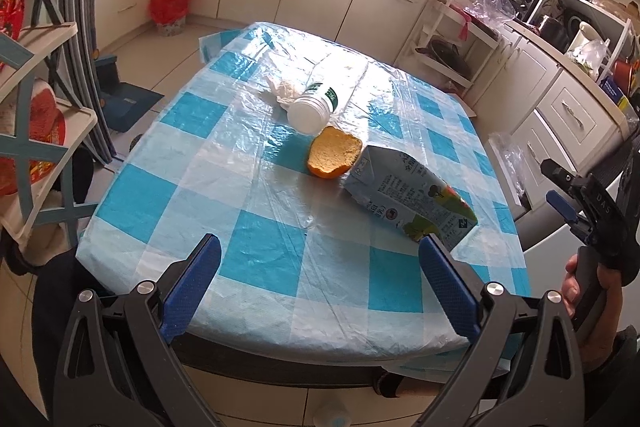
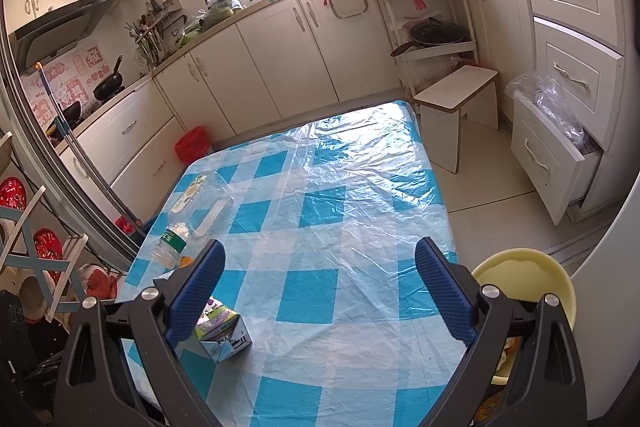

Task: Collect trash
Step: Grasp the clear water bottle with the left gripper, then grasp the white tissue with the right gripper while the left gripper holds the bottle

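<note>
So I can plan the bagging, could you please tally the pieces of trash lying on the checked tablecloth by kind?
Plastic bottle, lying on its side: 1
Orange peel: 1
Drink carton, flattened: 1
Crumpled white tissue: 1
Clear plastic wrapper: 1
Total: 5

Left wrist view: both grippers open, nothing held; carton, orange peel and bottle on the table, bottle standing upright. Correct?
One error: the bottle lies on its side, base toward the camera, as the left wrist view shows. The rest holds: left gripper and right gripper are open and empty, and the carton and orange peel lie on the table.
</note>
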`<state>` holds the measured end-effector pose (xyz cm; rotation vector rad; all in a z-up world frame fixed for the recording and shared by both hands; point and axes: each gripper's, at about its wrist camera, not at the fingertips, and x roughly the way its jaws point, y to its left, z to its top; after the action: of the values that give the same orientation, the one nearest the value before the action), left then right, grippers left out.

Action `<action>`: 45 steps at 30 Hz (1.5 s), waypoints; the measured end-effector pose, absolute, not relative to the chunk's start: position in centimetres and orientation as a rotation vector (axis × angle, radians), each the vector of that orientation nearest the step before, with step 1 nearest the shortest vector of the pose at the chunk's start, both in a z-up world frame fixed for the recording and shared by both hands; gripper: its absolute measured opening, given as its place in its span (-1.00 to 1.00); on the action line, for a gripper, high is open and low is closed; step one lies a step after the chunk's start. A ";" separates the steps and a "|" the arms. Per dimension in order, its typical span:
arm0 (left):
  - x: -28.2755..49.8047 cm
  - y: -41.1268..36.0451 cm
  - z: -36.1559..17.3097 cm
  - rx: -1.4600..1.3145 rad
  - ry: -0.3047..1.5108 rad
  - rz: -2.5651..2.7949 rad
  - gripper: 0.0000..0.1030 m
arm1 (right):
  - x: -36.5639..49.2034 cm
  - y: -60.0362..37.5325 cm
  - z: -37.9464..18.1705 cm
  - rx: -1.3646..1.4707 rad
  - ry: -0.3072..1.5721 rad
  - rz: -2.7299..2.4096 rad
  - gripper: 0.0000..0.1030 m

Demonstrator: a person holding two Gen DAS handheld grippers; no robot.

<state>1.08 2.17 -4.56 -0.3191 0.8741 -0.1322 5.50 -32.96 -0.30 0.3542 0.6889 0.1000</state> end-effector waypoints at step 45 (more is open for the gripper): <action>21.9 3.9 -1.9 -0.245 0.864 -0.261 0.03 | 9.4 -27.0 -1.6 0.311 0.814 0.300 0.79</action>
<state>21.89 3.89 -1.89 -0.2449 0.8636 -0.2613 9.36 -27.01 -1.61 0.3109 0.8137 0.3003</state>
